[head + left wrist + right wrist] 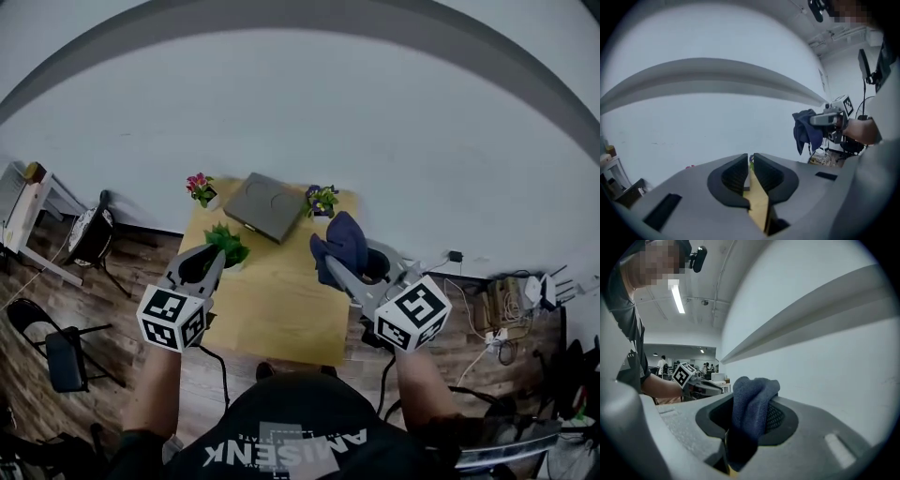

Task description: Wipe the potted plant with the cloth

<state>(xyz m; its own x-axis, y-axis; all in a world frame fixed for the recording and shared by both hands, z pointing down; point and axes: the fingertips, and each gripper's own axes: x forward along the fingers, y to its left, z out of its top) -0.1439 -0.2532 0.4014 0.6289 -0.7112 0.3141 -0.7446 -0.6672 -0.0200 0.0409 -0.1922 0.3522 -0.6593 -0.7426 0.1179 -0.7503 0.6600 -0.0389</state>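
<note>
A small green potted plant (228,246) stands on the left side of the wooden table (281,305). My left gripper (217,257) hovers just in front of it, raised off the table. Its jaws stand a narrow gap apart in the left gripper view (750,161), with nothing between them. My right gripper (330,262) is shut on a dark blue cloth (345,239), held up over the table's right side. The cloth (752,401) bulges out between the jaws in the right gripper view and hangs in folds (806,129) in the left gripper view.
A flat grey tray (262,208) lies at the table's back. A pink-flowered pot (200,188) and a purple-flowered pot (322,199) flank it. A white wall rises behind. Black chairs (66,356) stand at left, cables and a power strip (502,319) at right.
</note>
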